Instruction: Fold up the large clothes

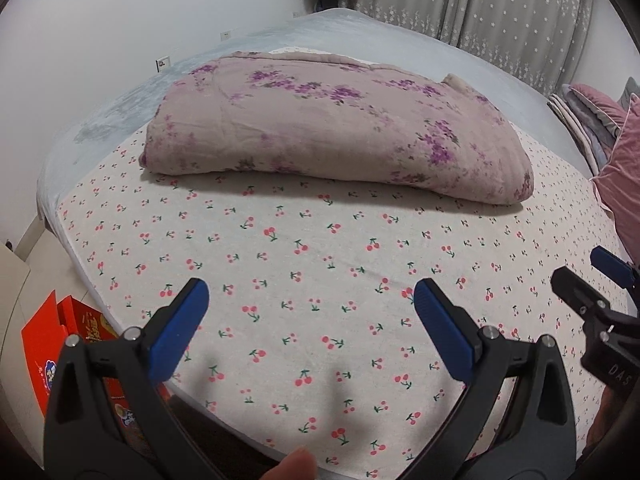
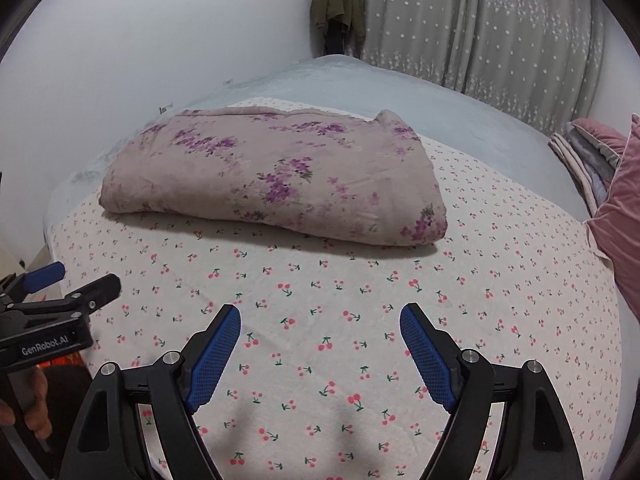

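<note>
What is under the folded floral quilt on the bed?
The folded floral quilt lies on the cherry-print sheet, which shows on its near and right sides. A pale grey-blue cover shows beyond. What lies directly beneath the quilt is covered.

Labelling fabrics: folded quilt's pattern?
Mauve quilt with purple flower sprays; clearest in the right wrist view.

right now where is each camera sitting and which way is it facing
Left wrist view: sits on the left gripper, aimed down across the bed at the folded quilt; a fingertip and the right gripper show.
Right wrist view: sits on the right gripper, jaws open, facing the same quilt; the left gripper and a hand show at its left.
Shared: quilt, cherry sheet, curtain, pink pillow.
</note>
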